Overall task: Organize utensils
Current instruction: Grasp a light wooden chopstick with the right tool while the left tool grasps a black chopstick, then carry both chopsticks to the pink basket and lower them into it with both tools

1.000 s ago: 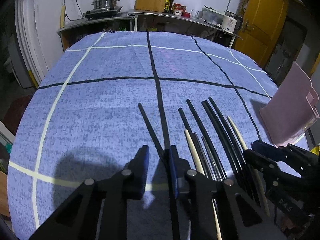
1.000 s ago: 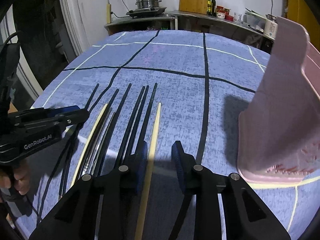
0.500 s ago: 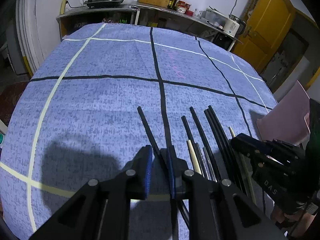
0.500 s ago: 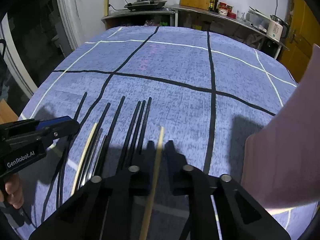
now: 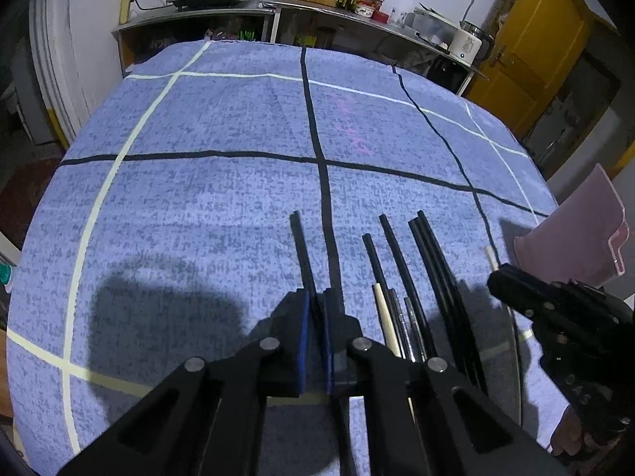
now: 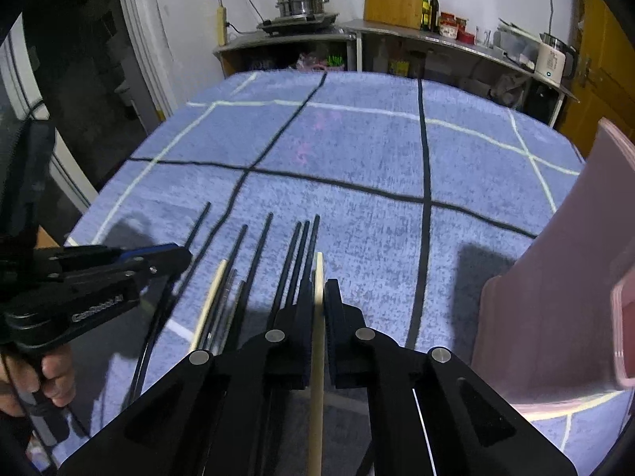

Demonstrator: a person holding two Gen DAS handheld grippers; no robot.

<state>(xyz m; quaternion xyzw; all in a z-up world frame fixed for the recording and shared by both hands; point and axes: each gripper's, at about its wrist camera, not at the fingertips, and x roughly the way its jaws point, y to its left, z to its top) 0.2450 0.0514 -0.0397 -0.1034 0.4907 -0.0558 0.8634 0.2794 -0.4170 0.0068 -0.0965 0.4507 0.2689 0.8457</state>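
Your left claw (image 5: 316, 309) is clamping a black stick (image 5: 300, 246), your right (image 6: 318, 297) a pale stick (image 6: 318, 273), both newly closed; cloth (image 5: 198, 206) lying bare toward twelve, bin (image 6: 555, 277) crowding three

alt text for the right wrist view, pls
The right gripper has its jaws shut on a pale chopstick above a blue grid-lined tablecloth. Black chopsticks lie in a row to its left, where the left gripper reaches in; a pink holder stands at right.
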